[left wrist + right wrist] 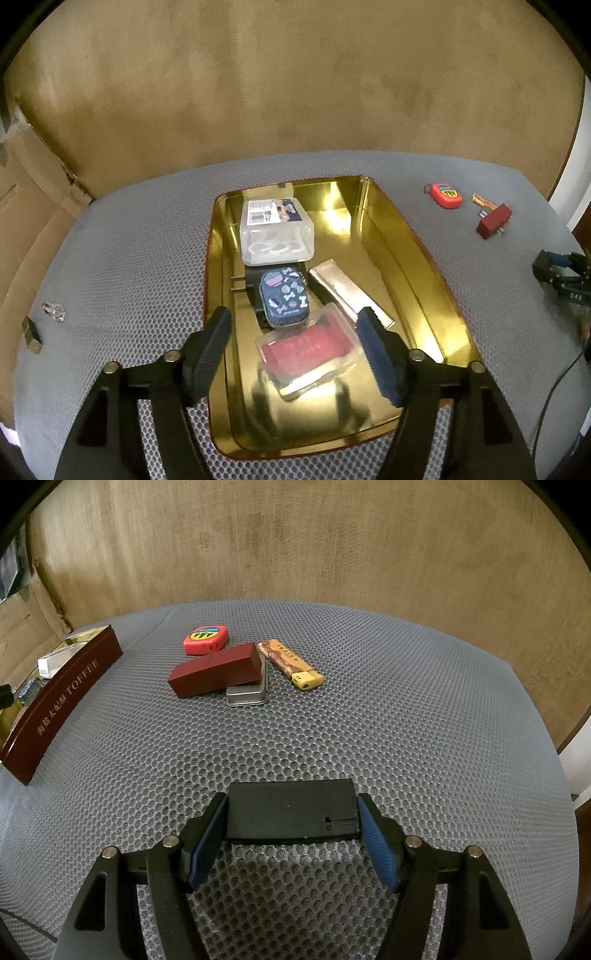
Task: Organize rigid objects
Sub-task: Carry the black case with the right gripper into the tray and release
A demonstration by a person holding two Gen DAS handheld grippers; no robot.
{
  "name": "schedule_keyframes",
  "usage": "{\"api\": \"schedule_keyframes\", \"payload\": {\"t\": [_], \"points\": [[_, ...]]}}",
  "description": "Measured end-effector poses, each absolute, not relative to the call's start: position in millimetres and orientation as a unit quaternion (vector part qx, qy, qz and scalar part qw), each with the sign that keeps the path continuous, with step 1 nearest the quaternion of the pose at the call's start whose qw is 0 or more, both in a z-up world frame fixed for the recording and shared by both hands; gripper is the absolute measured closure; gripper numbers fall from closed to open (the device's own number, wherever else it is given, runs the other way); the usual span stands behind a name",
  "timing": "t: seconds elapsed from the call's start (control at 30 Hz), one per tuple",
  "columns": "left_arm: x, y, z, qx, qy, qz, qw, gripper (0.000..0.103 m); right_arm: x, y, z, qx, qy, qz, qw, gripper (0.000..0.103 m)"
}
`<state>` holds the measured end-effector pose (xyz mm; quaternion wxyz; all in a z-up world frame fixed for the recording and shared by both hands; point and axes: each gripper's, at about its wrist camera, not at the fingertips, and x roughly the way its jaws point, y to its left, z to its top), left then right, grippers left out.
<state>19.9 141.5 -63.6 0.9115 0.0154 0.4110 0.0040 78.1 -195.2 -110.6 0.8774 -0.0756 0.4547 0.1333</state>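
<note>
Tin tray [424,258] at centre, half filled, red-filled clear case [308,350] just dropped inside.
Left gripper [295,354] spread wide above that case, touching nothing; right gripper [291,834] pinching black box [291,810] on the mat. Next: carry box toward nine o'clock, into tray. Tape measure [205,639], red block [218,674], lighter [291,664] waiting at twelve o'clock; path looks open.

The tin [413,236] sat on the mat [122,258] before me. In it, the lidded box [275,230] lay farthest, the patterned case [284,297] nearer, the clear case [308,350] nearest. The tape measure [205,639], block [218,674] and lighter [290,663] lay right of the tin.
</note>
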Motion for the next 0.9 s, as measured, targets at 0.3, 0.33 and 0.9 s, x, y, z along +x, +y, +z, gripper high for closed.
{"api": "schedule_keyframes", "payload": {"t": [0.3, 0.33, 0.9], "points": [[18, 154, -69, 0.006, 0.423, 0.003, 0.906, 0.018, 72, -184, -106, -0.070, 0.458, 0.079, 0.883, 0.033], [18, 155, -67, 0.000, 0.423, -0.001, 0.906, 0.018, 71, -182, -105, -0.070, 0.459, 0.077, 0.882, 0.033], [14, 183, -49, -0.035, 0.393, 0.026, 0.918, 0.006, 64, -66, -53, -0.096, 0.420, 0.190, 0.882, 0.033]]}}
